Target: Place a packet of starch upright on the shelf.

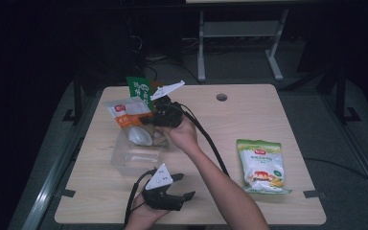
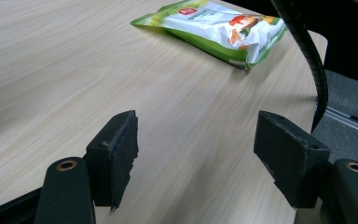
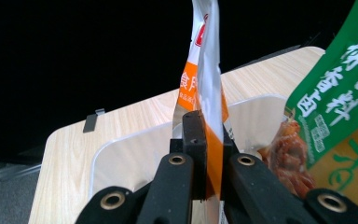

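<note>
My right gripper (image 1: 148, 120) (image 3: 209, 128) is shut on an orange-and-white pouch (image 1: 126, 114) (image 3: 208, 79), held upright over a clear plastic tub (image 1: 124, 165) (image 3: 121, 149). A green-and-orange snack bag (image 1: 140, 88) (image 3: 340, 107) leans at the tub's far side, right beside the pouch. Near the table's front edge my left gripper (image 1: 184, 186) (image 2: 200, 158) rests low over the wood, open, with nothing between its pads. A green-and-white packet (image 1: 262, 165) (image 2: 214, 25) lies flat on the table to the right.
The light wooden table (image 1: 249, 115) has a round cable hole (image 1: 221, 97) at the back. The right gripper's black cable (image 1: 211, 141) (image 2: 307, 51) trails across the middle. Metal desk legs (image 1: 201, 48) stand on the dark floor behind.
</note>
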Demonstrator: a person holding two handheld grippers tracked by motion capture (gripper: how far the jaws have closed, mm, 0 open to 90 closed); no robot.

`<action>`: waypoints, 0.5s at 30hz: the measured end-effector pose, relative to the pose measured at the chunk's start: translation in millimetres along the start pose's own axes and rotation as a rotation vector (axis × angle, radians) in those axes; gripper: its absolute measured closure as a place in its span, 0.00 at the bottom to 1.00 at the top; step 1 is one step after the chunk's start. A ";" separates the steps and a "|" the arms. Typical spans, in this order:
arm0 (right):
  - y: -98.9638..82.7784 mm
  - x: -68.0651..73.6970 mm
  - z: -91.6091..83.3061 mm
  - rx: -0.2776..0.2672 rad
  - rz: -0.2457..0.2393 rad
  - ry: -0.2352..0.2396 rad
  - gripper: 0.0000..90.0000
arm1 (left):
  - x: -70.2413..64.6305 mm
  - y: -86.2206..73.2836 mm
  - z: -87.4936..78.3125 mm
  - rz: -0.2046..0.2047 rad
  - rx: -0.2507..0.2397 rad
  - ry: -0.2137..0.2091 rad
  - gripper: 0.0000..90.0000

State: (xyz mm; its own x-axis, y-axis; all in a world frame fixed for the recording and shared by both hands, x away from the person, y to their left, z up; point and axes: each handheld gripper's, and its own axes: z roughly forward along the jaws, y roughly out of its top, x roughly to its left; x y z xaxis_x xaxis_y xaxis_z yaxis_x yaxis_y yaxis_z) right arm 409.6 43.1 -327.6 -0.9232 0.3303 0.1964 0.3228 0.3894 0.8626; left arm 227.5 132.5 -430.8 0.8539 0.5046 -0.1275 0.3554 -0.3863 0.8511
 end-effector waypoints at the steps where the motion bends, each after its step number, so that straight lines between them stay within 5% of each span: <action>1: -0.5 -0.1 2.8 -0.003 0.006 0.001 1.00 | 0.0 0.0 -0.4 -0.001 0.000 0.000 0.33; 15: -14.1 -2.8 35.1 -0.042 0.044 0.013 1.00 | 3.0 -0.1 -4.3 0.008 -0.015 0.014 0.33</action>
State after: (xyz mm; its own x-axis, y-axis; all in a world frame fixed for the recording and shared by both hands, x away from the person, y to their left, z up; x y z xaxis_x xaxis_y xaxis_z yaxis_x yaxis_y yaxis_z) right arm 414.9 66.8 -356.7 -0.9111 0.3347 0.2406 0.3545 0.3384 0.8717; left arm 228.4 137.4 -429.0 0.8510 0.5127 -0.1137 0.3430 -0.3786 0.8597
